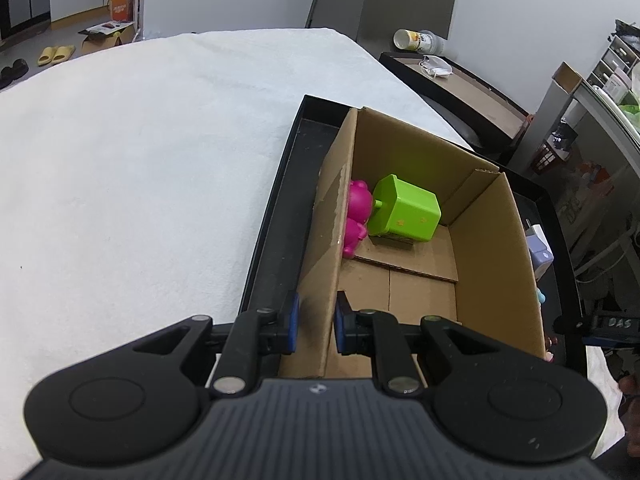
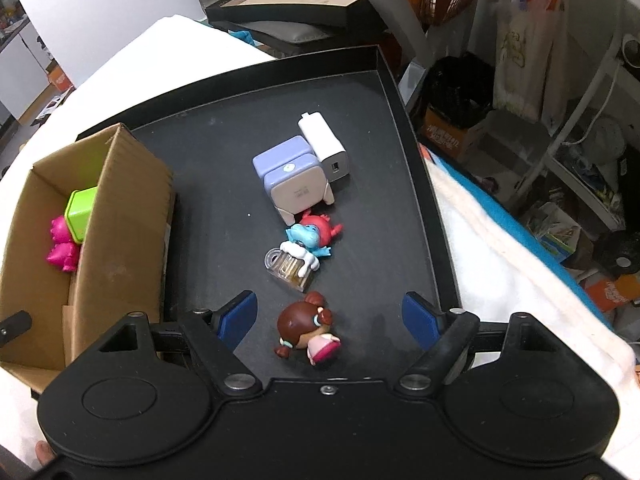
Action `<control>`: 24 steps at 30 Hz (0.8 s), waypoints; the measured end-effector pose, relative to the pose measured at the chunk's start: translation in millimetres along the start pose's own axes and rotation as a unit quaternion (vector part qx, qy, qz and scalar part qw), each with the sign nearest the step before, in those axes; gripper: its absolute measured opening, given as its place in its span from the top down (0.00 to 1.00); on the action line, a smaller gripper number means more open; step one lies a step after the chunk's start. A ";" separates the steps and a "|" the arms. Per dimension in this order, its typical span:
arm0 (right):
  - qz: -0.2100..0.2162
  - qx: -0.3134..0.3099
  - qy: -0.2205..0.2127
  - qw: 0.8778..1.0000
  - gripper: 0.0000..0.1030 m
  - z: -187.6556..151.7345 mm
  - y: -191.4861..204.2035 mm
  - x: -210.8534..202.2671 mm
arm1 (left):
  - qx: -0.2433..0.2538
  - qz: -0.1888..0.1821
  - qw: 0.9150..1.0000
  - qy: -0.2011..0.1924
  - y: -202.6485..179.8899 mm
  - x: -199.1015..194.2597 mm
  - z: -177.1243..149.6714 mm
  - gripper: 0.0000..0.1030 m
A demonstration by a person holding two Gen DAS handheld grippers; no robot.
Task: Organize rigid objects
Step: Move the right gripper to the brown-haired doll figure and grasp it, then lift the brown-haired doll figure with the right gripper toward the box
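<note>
Beside your doll figurine (image 2: 308,334), your right tool (image 2: 332,320) gapes wide; your left tool (image 1: 316,320) pinches the cardboard box (image 1: 328,216) wall; no writing reads clearly.

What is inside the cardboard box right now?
Inside the cardboard box lie a pink toy figure and a green cube-shaped toy. The box wall hides part of the pink one; the near floor looks bare.

A white cloth-covered surface (image 1: 140,140) carries a black tray (image 2: 404,128) holding a cardboard box (image 1: 492,240)

Pink toy (image 1: 356,216), lime-green cube (image 1: 406,210), brown cardboard box (image 1: 488,240), black tray (image 1: 280,216)
</note>
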State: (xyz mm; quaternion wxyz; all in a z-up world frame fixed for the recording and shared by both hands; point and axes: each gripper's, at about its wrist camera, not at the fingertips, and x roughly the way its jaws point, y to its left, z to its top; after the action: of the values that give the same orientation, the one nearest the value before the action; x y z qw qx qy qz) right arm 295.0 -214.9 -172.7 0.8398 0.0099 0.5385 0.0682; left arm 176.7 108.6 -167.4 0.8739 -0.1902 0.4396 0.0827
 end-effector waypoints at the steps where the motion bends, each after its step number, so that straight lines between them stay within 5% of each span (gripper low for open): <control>1: -0.001 0.000 0.002 1.000 0.23 0.1 0.7 3.1 | -0.002 0.000 1.000 0.000 0.2 0.4 0.2 0.84; 12: -0.020 -0.014 0.031 0.999 0.26 -3.7 7.1 28.2 | -0.007 0.007 1.000 0.003 -0.6 2.2 0.7 0.84; 15: -0.005 -0.017 0.044 0.999 0.42 -5.5 9.0 31.4 | -0.007 0.006 1.000 0.002 -0.6 1.6 0.4 0.84; 17: -0.003 -0.020 0.056 0.998 0.63 -7.5 10.7 33.4 | -0.004 0.008 1.000 0.001 -1.4 1.2 -0.1 0.84; 24: -0.001 -0.029 0.045 0.999 0.66 -8.4 14.9 18.6 | -0.005 0.003 1.000 0.002 0.8 0.5 0.5 0.84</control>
State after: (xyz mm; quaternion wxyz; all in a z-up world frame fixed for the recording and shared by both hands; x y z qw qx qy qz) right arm 293.4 -198.3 -191.6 0.8150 -0.0182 0.5731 0.0838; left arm 177.1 109.5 -167.7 0.8719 -0.1934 0.4412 0.0875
